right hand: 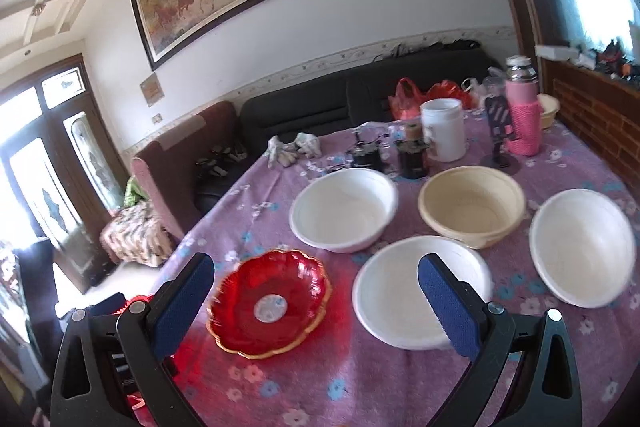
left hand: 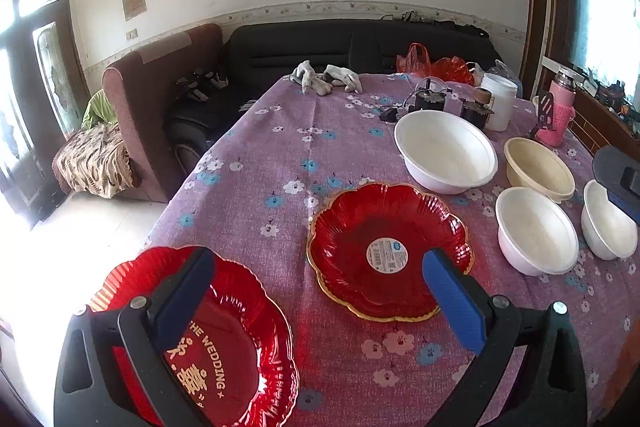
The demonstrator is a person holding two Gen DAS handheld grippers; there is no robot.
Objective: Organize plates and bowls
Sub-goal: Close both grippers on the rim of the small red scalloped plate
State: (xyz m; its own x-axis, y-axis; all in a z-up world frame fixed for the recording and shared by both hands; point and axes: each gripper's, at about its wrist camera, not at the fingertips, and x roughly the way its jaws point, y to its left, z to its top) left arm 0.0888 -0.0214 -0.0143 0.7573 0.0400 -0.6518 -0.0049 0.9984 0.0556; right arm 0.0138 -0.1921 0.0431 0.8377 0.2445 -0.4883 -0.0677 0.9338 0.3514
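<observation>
Two red scalloped plates lie on the purple floral tablecloth (left hand: pixel 280 155). The one with a round sticker (left hand: pixel 390 251) is mid-table and also shows in the right wrist view (right hand: pixel 270 303). The one with gold wedding lettering (left hand: pixel 224 347) lies at the near left corner. A large white bowl (left hand: pixel 446 151), a cream bowl (left hand: pixel 538 169) and two smaller white bowls (left hand: pixel 536 231) (left hand: pixel 608 223) sit to the right. My left gripper (left hand: pixel 320 291) is open and empty above the plates. My right gripper (right hand: pixel 316 295) is open and empty above the sticker plate and the near white bowl (right hand: pixel 420 291).
At the table's far side are grey gloves (left hand: pixel 324 77), small dark devices (left hand: pixel 430 99), a white jar (left hand: pixel 498 101), a pink-sleeved flask (left hand: pixel 558 111) and red bags (left hand: pixel 434 65). A brown armchair (left hand: pixel 156 99) and black sofa (left hand: pixel 340 47) stand beyond.
</observation>
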